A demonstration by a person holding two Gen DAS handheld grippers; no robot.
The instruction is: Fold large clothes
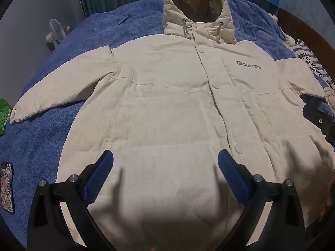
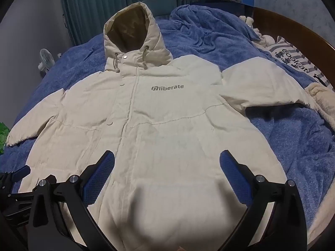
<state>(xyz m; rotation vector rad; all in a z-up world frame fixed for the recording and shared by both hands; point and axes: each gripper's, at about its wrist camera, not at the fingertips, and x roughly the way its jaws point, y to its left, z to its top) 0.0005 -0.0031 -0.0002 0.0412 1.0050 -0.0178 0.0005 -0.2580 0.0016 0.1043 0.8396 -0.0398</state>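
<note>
A large cream hooded jacket [image 1: 171, 104] lies front up and spread flat on a blue bed cover [image 1: 52, 129], hood at the far end, both sleeves angled outward. It also shows in the right wrist view [image 2: 159, 129], with a grey "liberate" logo [image 2: 167, 87] on the chest. My left gripper [image 1: 165, 163] is open and empty, hovering above the jacket's lower hem, left of the button placket. My right gripper [image 2: 167, 163] is open and empty above the lower hem on the right half. The right gripper's body shows at the left wrist view's right edge [image 1: 320, 119].
A patterned phone [image 1: 7, 186] lies on the bed cover [image 2: 293, 142] at the left. A green object [image 1: 4, 113] sits at the left edge. A striped pillow [image 2: 297, 62] and fleece blanket [image 2: 322, 102] lie at the right by the wooden bed frame [image 2: 293, 25]. A white fan [image 2: 45, 59] and teal curtains [image 2: 104, 2] stand behind.
</note>
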